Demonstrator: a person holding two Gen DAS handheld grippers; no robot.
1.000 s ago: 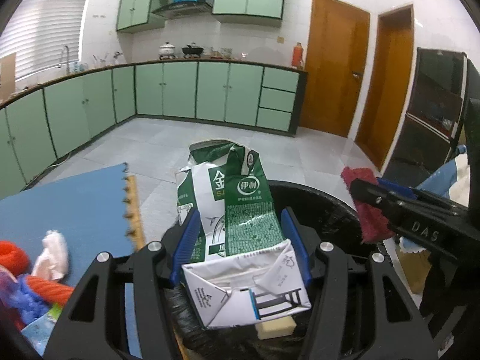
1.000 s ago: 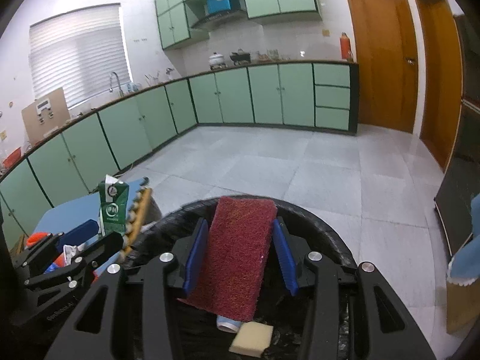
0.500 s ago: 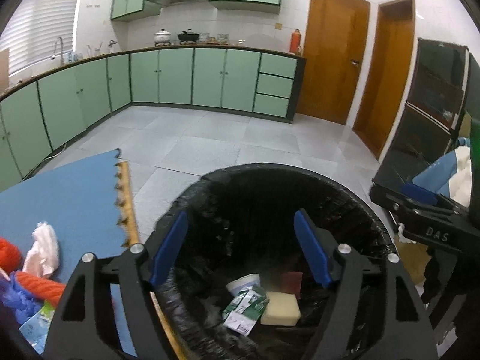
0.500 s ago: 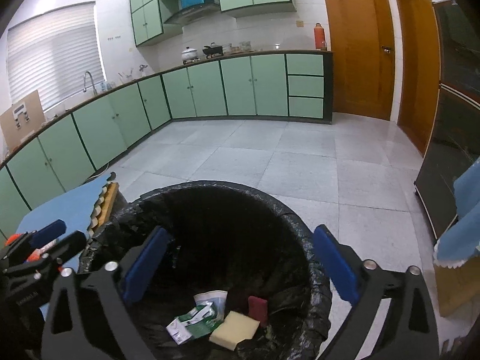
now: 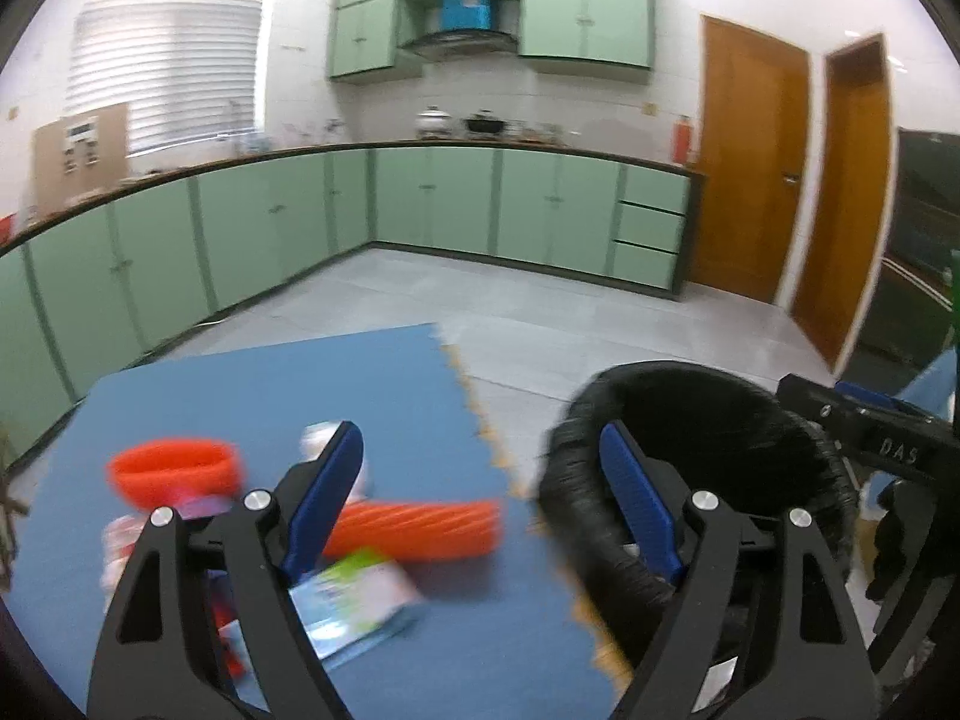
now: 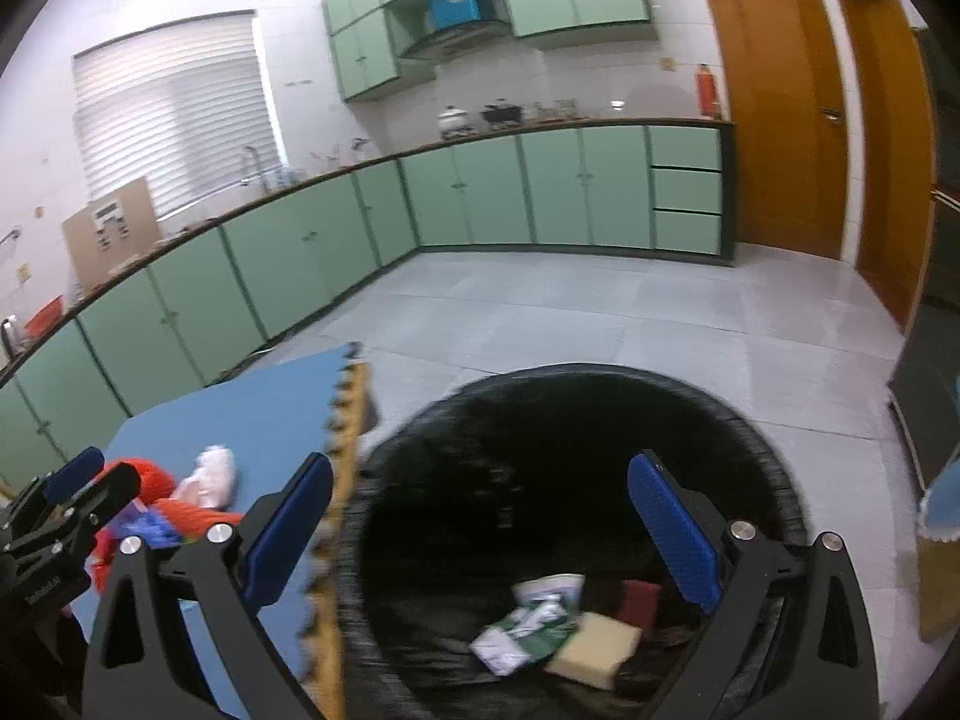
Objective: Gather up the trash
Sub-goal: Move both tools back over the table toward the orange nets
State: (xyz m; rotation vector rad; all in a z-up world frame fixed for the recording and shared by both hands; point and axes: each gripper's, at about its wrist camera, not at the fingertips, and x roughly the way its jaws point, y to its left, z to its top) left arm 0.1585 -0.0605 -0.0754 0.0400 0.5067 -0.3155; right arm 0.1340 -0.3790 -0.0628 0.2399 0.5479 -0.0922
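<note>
A black-lined trash bin (image 6: 750, 420) stands on the floor beside a blue foam mat (image 5: 336, 378). Inside it lie a green milk carton (image 6: 522, 636), a yellow sponge (image 6: 594, 648), a dark red scouring pad (image 6: 639, 600) and a white cup (image 6: 549, 588). My right gripper (image 6: 480, 534) is open and empty above the bin. My left gripper (image 5: 480, 498) is open and empty, over the mat's right edge beside the bin (image 5: 600, 438). On the mat lie an orange roll (image 5: 420, 528), an orange bowl (image 5: 174, 468), a light packet (image 5: 354, 594) and crumpled white paper (image 6: 210, 474).
Green kitchen cabinets (image 5: 420, 204) run along the far walls, with wooden doors (image 5: 750, 180) at the right. Grey tiled floor (image 6: 600, 312) lies beyond the bin. A dark cabinet (image 5: 924, 252) and blue cloth (image 6: 942, 504) are at the right edge.
Both grippers opened and dropped the milk carton and red pad into the bin. My left gripper has since swung left toward the mat; the right shifted slightly left.
</note>
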